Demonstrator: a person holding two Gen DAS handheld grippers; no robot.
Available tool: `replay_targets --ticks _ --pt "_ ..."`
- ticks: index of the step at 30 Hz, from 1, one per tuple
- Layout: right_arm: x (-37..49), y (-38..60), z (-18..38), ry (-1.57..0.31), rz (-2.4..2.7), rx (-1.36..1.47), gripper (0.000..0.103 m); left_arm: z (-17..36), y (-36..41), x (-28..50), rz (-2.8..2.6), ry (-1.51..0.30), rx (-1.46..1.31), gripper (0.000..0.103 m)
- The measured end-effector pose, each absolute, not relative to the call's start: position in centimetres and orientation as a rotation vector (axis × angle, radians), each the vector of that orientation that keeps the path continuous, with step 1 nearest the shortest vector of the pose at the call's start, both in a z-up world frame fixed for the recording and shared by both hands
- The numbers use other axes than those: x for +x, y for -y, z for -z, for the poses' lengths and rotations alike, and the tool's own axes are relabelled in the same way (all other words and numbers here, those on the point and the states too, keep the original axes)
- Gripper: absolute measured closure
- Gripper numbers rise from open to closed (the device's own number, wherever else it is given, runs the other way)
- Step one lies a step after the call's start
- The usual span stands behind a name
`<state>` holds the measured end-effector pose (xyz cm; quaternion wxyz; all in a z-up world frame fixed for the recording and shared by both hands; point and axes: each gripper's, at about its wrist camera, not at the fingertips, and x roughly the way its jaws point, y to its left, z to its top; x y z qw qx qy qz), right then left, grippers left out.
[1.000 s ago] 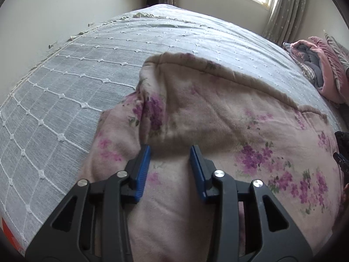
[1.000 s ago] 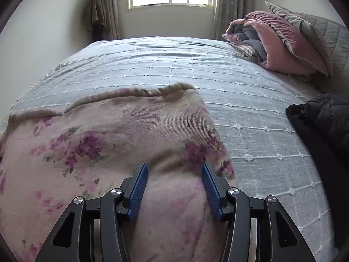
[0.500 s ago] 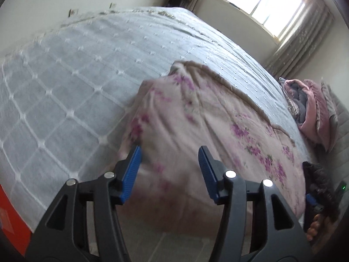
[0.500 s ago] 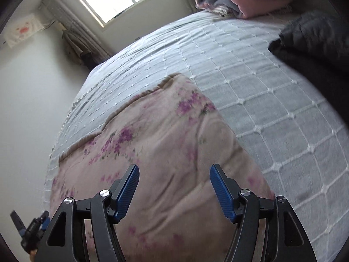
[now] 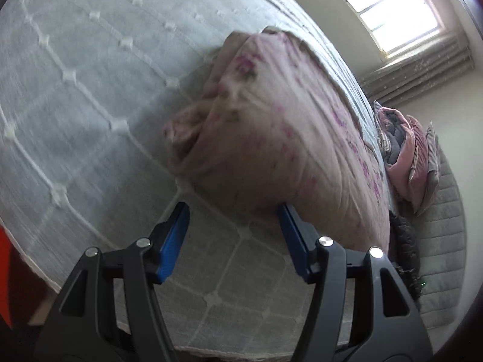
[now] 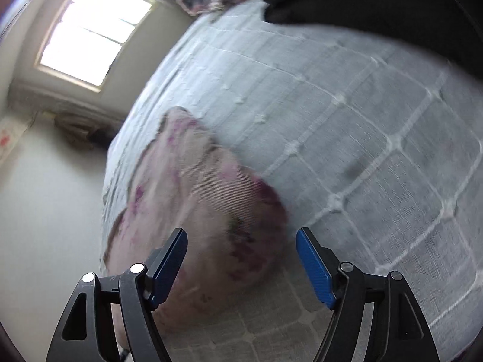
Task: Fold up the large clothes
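I read the task as partly complete at this moment. The pink flowered garment lay on the grey bedspread as a thick, doubled bundle, with several layers showing at its left end, so I judged that at least one fold was done. The bundle was long, running from near the foot edge of the bed toward the far side, which I took to mean a further fold and some squaring up remained.

Tool state: the left gripper had its jaws wide apart and held nothing. Its right blue pad sat just at the near edge of the garment; I could not tell whether it touched. The right gripper also had its jaws wide apart and empty, with the right end of the garment just ahead of the gap and toward its left finger.

Both views were blurred by motion, so I could not judge fine edge alignment.

Other items on the bed: a pink and grey pile of bedding at the far right, and a dark garment near it, well apart from the work.

My judgement: the next fold would call for a fresh grip on both ends.
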<state>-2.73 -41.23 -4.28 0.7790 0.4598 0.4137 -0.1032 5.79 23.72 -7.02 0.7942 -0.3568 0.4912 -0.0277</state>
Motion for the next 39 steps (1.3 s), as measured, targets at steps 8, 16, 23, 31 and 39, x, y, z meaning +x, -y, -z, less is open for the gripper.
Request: replay_targets --ticks 8,16,23,31,39 --pt "-2.1 40.0 8.1 -0.919 0.104 1.19 0.027 7.7 -22.8 6.4 0.07 -1.0 -0.894 0.025" --pt "-1.3 38.5 8.5 -0.867 0.089 1.198 0.024 8.2 -22.0 7.9 0.074 -0.915 -0.968 0.014" --pt "-0.6 37.8 8.7 -0.829 0.094 1.203 0.021 9.2 -21.4 8.4 0.049 -0.891 -1.05 0.013" --pt "0.8 36.4 8.2 -0.833 0.121 1.139 0.019 7.7 -19.1 9.6 -0.093 -0.865 -0.904 0.011" --pt "3.5 35.4 7.7 -0.833 0.138 1.11 0.014 8.1 -18.5 11.2 -0.128 -0.863 -0.896 0.007"
